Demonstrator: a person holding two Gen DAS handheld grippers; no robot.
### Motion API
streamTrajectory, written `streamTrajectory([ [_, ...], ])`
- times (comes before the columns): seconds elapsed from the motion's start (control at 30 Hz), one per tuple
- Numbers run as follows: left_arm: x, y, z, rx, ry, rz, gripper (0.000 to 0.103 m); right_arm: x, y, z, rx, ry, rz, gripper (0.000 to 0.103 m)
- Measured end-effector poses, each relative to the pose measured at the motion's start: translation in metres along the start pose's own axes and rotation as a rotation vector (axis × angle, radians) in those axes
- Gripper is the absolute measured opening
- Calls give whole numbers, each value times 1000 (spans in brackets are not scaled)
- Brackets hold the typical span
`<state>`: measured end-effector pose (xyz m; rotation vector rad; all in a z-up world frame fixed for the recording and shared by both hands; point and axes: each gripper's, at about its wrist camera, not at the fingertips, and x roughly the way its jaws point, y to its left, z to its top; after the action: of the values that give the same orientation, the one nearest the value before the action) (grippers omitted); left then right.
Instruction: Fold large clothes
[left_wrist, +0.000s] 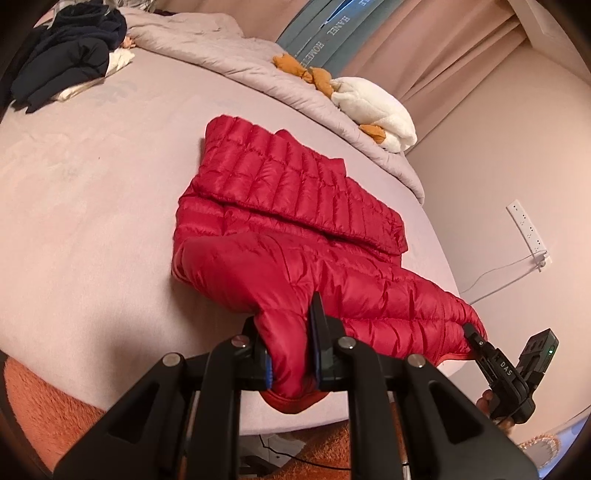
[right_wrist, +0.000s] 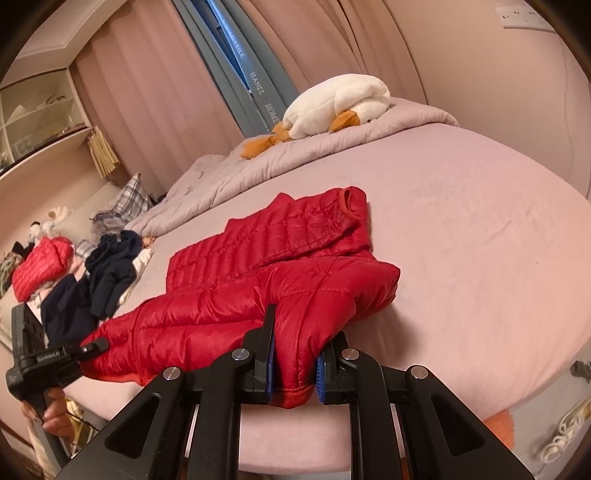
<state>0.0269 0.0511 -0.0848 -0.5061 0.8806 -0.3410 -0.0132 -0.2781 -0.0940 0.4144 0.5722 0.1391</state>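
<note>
At the near edge of the bed (left_wrist: 92, 221), both grippers are clamped on the red puffer jacket (left_wrist: 295, 229). Left gripper (left_wrist: 291, 354): jaws partly closed w/ a thick bunch of hem fabric squeezed between the blue pads; ribbed orange-red trim pokes out below. Right gripper (right_wrist: 293, 365): same narrow gap, pinching another hem corner, blue pads pressed on both sides of the fabric. Each gripper also shows in the other's view, biting the jacket's far corner. Jacket is glossy, quilted in narrow horizontal channels, puffy; upper part lies folded over itself, flat on the bed, lower edge drawn to the mattress edge. Bed sheet is pinkish, smooth, matte. Behind: rumpled grey quilt (right_wrist: 229, 173), fluffy white plush duck (right_wrist: 340, 99) w/ orange feet, heap of dark navy clothes (left_wrist: 66, 55).
</note>
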Motion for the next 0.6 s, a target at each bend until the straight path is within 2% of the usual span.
streamTrajectory([
  [0.17, -5, -6, 5, 16, -15, 2, 15, 0, 0, 5, 3, -12, 5, 16],
  [0.6, 0, -4, -1, 22, 17, 30, 15, 1, -1, 3, -15, 4, 4, 16],
])
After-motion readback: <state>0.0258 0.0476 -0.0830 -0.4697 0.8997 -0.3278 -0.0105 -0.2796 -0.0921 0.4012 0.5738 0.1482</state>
